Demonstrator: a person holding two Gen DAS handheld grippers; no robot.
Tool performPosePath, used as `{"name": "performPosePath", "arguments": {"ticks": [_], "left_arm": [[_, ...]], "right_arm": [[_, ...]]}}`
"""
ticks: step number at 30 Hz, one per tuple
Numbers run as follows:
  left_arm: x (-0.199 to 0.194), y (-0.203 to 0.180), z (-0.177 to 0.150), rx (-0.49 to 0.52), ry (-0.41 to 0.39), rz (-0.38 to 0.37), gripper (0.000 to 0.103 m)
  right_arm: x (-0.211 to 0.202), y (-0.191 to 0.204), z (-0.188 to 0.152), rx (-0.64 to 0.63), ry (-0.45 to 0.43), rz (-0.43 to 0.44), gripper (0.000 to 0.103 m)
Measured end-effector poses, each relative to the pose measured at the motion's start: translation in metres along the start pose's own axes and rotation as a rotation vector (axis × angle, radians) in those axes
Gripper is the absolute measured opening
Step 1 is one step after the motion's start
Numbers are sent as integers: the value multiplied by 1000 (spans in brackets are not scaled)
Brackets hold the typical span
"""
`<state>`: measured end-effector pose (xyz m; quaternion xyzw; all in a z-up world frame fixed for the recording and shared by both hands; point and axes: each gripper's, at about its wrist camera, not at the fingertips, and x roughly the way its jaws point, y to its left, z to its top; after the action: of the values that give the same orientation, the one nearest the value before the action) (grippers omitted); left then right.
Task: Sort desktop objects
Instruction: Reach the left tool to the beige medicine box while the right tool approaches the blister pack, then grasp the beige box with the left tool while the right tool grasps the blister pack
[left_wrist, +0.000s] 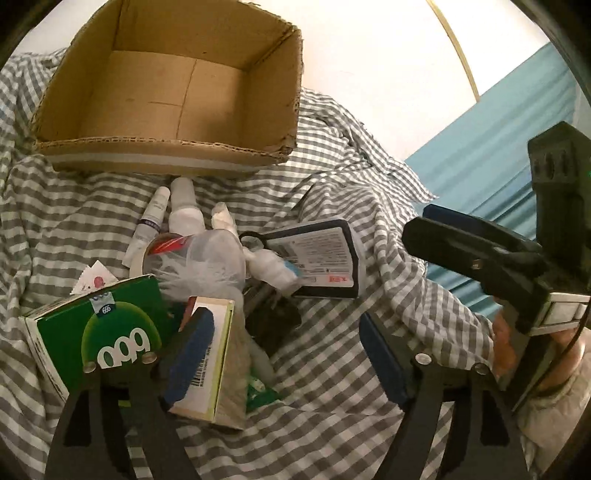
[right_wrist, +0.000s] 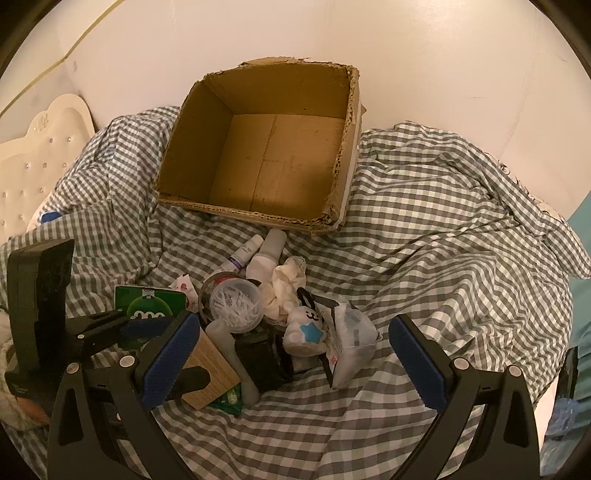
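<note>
left gripper (left_wrist: 291, 347) open over clutter, green box (left_wrist: 92, 332) beside, cardboard box (left_wrist: 166, 147) beyond

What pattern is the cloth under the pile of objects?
Grey-and-white gingham check cloth, clearest in the right wrist view.

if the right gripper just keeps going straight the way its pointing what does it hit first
Most likely the pile of clutter just ahead: the right gripper, jaws open, points at the dark boxy item and the white bunny plush beside it. Depth is unclear under the fisheye, so which comes first is uncertain. The empty cardboard box lies well beyond.
</note>
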<state>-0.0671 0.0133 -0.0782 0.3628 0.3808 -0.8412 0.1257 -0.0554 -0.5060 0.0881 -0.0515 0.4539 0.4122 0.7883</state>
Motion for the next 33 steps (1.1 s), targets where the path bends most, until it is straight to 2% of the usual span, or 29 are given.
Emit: {"name": "performPosePath", "arguments": {"ticks": [3,6,7,9,12,15,16,18,19,20,21,22,24,29,33], "left_arm": [[-8,1,3,-10,23,77,87],[-12,15,0,-45,73,238,87],[-12,19,-3,-59,100,272,87],[-9,24,-13,-71,134,273,87],[-1,11,-16,0,140,316,87],[3,9,-16,33,143,340,87],[4,9,-15,35,141,338,87],[5,13,-13,29,138,336,87],[4,14,-12,23,137,333,87],[3,15,-13,19,135,328,87],[0,15,-13,15,139,324,87],[-3,15,-14,6,145,321,87],[-11,15,-16,-26,149,337,87],[-14,13,-30,-62,187,358,87],[0,17,-26,-80,191,320,87]], "right_arm": [[3,-1,0,-19,18,-19,103],[10,-10,-1,-30,45,-37,103],[15,-14,-1,-38,63,-24,103],[25,-19,-2,-61,89,-15,103],[46,-21,-2,-127,120,-46,102],[64,-20,0,-205,133,-83,97],[71,-19,2,-229,145,-103,92],[84,-21,4,-253,167,-106,60],[92,-23,5,-255,191,-88,31],[100,-25,6,-254,220,-81,20],[107,-26,5,-255,250,-80,19],[112,-27,2,-260,264,-82,12],[109,-26,0,-286,274,-71,11],[71,-20,13,-308,162,-96,10],[51,-12,20,-312,107,-73,10]]}}
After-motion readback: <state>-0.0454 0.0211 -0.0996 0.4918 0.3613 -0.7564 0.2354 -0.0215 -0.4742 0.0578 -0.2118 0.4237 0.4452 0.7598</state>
